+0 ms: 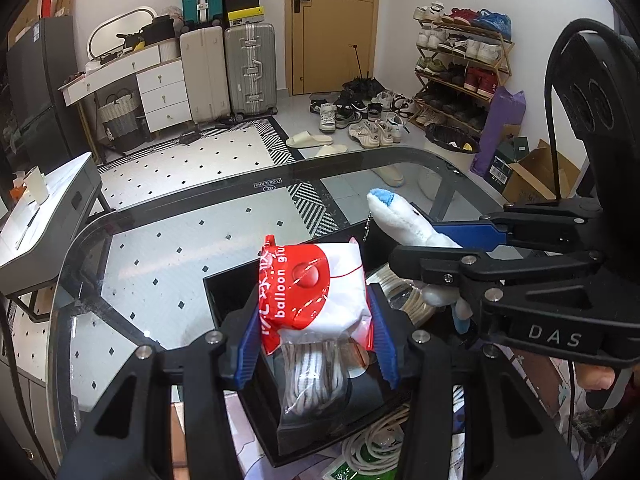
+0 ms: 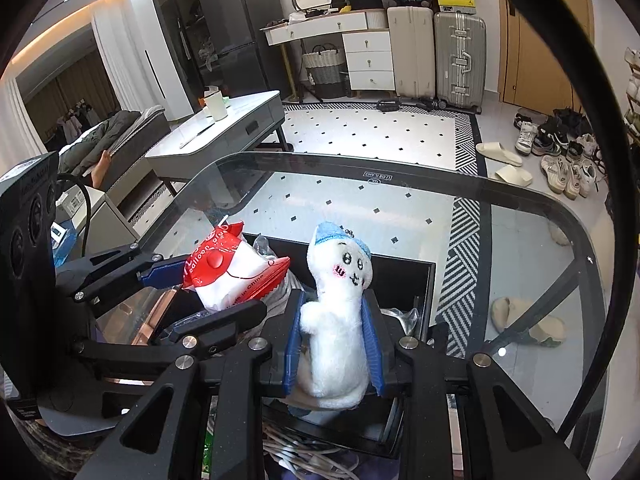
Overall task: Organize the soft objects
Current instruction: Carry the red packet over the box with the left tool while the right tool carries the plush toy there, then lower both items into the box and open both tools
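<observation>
Left hand-held gripper (image 1: 316, 340): black angular frame, blue ribbed pads (image 1: 249, 344), silver screws. Right hand-held gripper (image 2: 332, 344): same build; "DAS" marked on body, black cable looped above, bare fingers (image 1: 596, 378) seen beneath.

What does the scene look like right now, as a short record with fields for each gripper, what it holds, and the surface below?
left gripper: shut on the red and white plastic balloon packet
right gripper: shut on the white plush toy with blue cap
below: black open box on oval glass table
coiled white cords: beside box
</observation>
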The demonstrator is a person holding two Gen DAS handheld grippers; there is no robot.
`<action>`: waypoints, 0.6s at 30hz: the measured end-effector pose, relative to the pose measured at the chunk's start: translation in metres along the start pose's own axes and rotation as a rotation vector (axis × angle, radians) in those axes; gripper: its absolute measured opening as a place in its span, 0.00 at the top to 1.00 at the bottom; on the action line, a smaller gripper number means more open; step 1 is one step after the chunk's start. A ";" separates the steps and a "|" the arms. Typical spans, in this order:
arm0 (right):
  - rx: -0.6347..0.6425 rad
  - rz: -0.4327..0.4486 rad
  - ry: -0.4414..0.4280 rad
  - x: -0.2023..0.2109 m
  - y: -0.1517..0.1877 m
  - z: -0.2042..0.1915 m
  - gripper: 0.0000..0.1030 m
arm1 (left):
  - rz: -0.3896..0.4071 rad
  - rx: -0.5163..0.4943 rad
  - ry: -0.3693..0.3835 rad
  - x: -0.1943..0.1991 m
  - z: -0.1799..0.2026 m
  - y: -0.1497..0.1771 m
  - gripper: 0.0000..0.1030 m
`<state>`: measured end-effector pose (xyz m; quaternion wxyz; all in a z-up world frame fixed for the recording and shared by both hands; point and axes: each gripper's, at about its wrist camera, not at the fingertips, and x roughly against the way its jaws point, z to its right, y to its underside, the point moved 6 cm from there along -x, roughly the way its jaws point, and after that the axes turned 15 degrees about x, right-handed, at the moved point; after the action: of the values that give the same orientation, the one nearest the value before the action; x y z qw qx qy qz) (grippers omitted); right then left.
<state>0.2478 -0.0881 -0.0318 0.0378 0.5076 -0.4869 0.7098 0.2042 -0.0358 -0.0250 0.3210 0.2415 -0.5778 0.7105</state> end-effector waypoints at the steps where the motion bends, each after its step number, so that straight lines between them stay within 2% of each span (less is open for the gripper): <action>1: -0.004 -0.002 -0.002 -0.003 0.001 0.001 0.73 | -0.005 0.000 0.000 -0.001 -0.001 0.001 0.54; 12: -0.039 -0.018 -0.023 -0.017 0.004 0.006 0.73 | -0.035 -0.004 0.005 -0.010 0.002 0.005 0.53; 18: -0.048 -0.005 -0.009 -0.010 0.003 0.004 0.60 | -0.062 -0.022 0.000 -0.009 0.003 0.008 0.41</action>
<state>0.2532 -0.0882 -0.0415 0.0496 0.5112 -0.5025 0.6955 0.2049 -0.0411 -0.0363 0.3456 0.2555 -0.5779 0.6938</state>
